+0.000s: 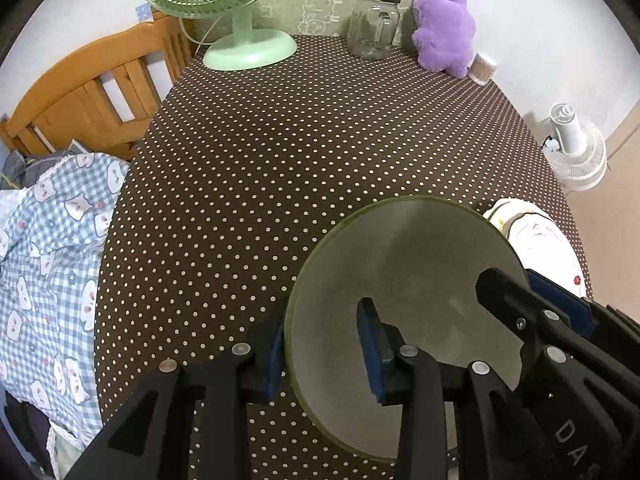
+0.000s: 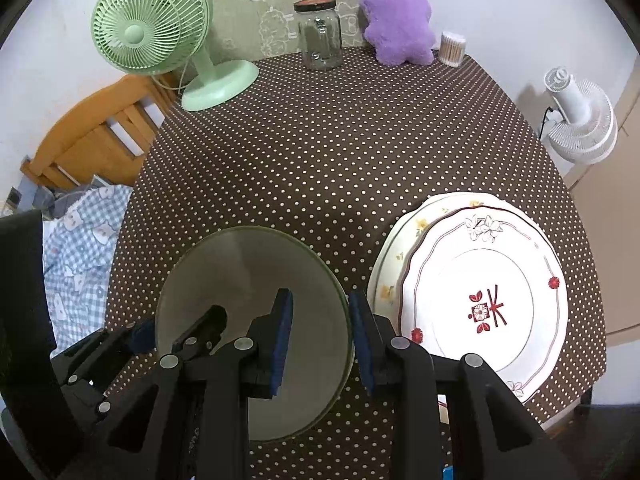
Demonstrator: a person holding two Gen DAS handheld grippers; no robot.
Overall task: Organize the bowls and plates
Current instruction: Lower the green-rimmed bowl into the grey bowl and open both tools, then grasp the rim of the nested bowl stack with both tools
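A grey-green bowl (image 1: 404, 280) (image 2: 248, 280) sits near the front of the dotted table. My left gripper (image 1: 324, 356) straddles its left rim, one pad outside and one inside, jaws apart. My right gripper (image 2: 320, 344) straddles its right rim the same way, and it also shows in the left wrist view (image 1: 532, 300). The pads look close to the rim; contact is unclear. Two stacked plates lie to the right: a white plate with red flowers (image 2: 484, 300) on a yellow-flowered plate (image 2: 394, 256).
At the table's back stand a green fan (image 2: 160, 36), a glass jar (image 2: 320, 36), a purple plush (image 2: 396, 20) and a cotton-swab box (image 2: 452, 48). A wooden chair (image 1: 88, 92) and checked cloth (image 1: 48, 260) lie left. A white fan (image 2: 580, 116) stands right.
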